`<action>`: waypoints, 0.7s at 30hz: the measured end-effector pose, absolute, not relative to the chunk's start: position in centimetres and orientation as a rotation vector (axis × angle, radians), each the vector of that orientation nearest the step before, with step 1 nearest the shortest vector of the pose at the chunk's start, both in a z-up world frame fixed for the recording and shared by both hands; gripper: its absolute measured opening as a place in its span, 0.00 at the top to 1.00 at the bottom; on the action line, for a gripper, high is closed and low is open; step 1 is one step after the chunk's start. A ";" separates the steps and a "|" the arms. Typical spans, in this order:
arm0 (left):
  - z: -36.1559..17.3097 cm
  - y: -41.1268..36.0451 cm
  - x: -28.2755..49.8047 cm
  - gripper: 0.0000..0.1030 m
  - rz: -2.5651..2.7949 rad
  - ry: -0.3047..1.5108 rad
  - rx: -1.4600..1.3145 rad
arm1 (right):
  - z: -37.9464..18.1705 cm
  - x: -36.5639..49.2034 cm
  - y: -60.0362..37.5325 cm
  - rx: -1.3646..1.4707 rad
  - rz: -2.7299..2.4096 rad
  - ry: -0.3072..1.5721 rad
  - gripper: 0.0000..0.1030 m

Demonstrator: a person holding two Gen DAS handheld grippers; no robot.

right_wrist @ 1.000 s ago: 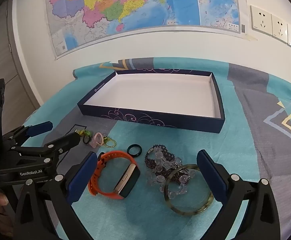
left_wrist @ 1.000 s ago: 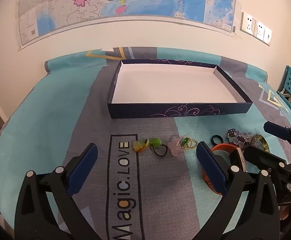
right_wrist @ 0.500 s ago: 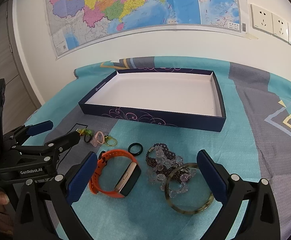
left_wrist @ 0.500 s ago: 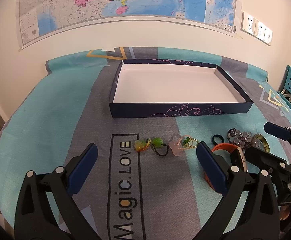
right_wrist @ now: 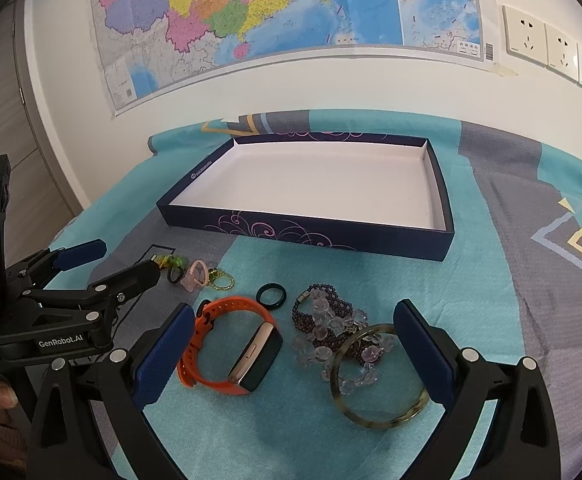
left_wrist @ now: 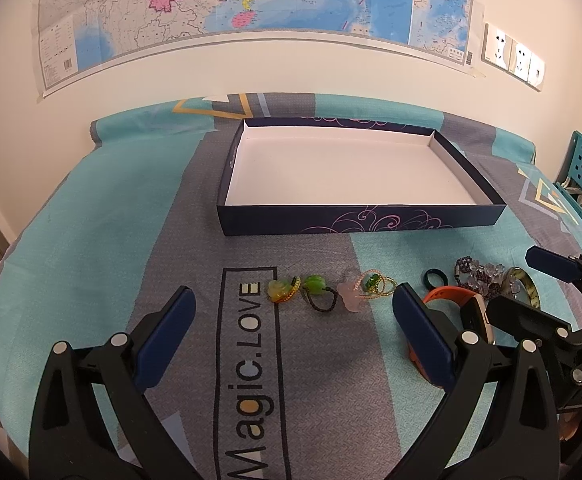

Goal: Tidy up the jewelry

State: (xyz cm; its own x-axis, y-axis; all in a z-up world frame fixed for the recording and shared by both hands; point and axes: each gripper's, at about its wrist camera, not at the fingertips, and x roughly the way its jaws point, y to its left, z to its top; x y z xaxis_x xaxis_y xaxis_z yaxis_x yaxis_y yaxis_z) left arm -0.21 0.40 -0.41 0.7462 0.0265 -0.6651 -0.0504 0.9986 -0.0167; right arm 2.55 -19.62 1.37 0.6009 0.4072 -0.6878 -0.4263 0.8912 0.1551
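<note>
Both tools hang over the cloth, and the dark blue tray (right_wrist: pixel 307 236) sits empty, so nothing is sorted yet by the look of it. The right gripper (right_wrist: pixel 291 354) has its jaws spread wide, holding nothing, and straddles the richest pile on the near side of the tray: the orange watch (right_wrist: pixel 231 346) towards its left finger, the tortoiseshell bangle (right_wrist: pixel 379 376) towards its right, the beaded bracelets (right_wrist: pixel 331 324) between them, the black ring (right_wrist: pixel 271 295) just ahead. The watch's face runs slantwise, from near-left up to far-right, so a pinch across the strap looks the cleaner bite. The left gripper (left_wrist: pixel 291 332) gapes too, empty, with the small charm rings (left_wrist: pixel 323 294) lying straight ahead of it, still nearer the tray than its fingertips. For the watch and the bangle the right hand is plainly closer; the charms belong to the left.
</note>
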 end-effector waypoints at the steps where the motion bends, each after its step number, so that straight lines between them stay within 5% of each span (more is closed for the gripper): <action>1: -0.4 0.4 -0.2 0.05 0.042 0.728 -0.034 | 1.4 2.5 -19.6 -0.027 0.482 0.790 0.07; 21: -0.8 0.0 -0.4 0.05 0.035 0.736 -0.030 | 1.4 2.4 -19.8 -0.016 0.480 0.794 0.07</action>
